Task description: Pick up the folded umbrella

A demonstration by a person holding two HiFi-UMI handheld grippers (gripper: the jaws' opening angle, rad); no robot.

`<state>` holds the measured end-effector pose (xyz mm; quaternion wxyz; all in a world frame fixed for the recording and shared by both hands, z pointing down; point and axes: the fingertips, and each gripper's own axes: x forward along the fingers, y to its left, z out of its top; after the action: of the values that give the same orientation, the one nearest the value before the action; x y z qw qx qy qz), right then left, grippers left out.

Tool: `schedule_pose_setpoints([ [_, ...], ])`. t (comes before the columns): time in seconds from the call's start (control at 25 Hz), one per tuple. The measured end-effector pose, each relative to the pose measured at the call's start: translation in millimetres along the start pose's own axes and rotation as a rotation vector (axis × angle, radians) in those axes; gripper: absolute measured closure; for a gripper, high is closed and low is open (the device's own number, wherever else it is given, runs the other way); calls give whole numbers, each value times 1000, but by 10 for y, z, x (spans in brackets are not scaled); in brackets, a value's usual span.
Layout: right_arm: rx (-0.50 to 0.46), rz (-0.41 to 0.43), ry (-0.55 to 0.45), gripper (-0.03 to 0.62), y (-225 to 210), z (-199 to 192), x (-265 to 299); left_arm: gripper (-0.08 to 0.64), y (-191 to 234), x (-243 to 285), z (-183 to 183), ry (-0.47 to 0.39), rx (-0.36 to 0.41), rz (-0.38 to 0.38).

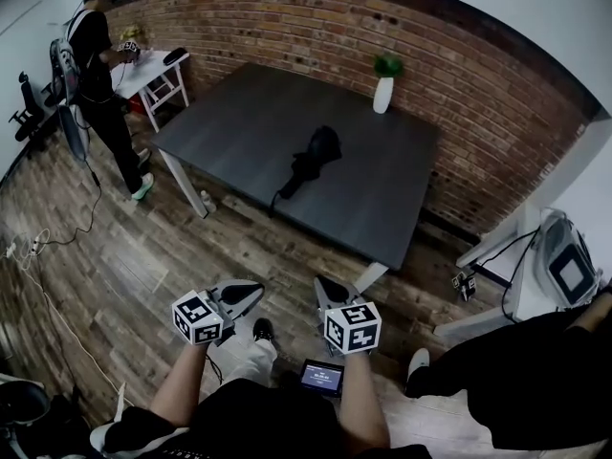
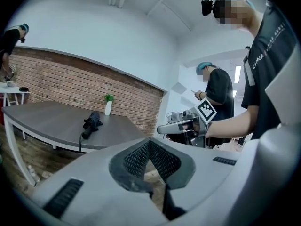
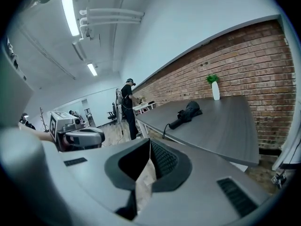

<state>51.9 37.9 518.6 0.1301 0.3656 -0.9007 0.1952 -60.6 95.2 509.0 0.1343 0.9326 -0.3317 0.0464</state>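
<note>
Black umbrella (image 1: 314, 161) lies folded mid-bench (image 1: 239, 113), near a white vase (image 1: 382, 94). My left gripper (image 1: 242, 295) and right gripper (image 1: 333, 291) hang well short of it over the floor (image 1: 143, 256), fingers together, empty.

A long dark grey surface (image 1: 258, 113) stands on white legs before a red brick wall (image 1: 287, 27). Near its far edge is a slim white vase (image 1: 382, 95) holding a small green plant (image 1: 387, 65), upright and close to the bricks. The floor (image 1: 124, 266) is wood plank. At far left a person (image 1: 100, 75) in dark clothes stands at a small white table (image 1: 153, 70) (what lies on it is too small to tell). A little device with a lit screen (image 1: 321, 376) shows low in the head view. A white machine (image 1: 564, 261) sits at right, and strip lights (image 3: 70, 13) run along the ceiling.
</note>
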Motion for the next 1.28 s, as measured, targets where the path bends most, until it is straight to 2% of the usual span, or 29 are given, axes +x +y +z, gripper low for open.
schedule_pose_setpoints([
  [0.44,-2,-53,2,581,-407,597,833,557,1027,424,362,35,4,-75],
  [0.8,-10,-130,29,581,-643,950,1483,557,1798,737,637,70,24,-128],
  [1.04,-24,-185,37,581,-809,1141,1729,557,2117,971,803,86,54,-185],
  [1.28,3,-225,40,581,-1050,1258,1803,557,2219,1212,800,106,43,-217],
])
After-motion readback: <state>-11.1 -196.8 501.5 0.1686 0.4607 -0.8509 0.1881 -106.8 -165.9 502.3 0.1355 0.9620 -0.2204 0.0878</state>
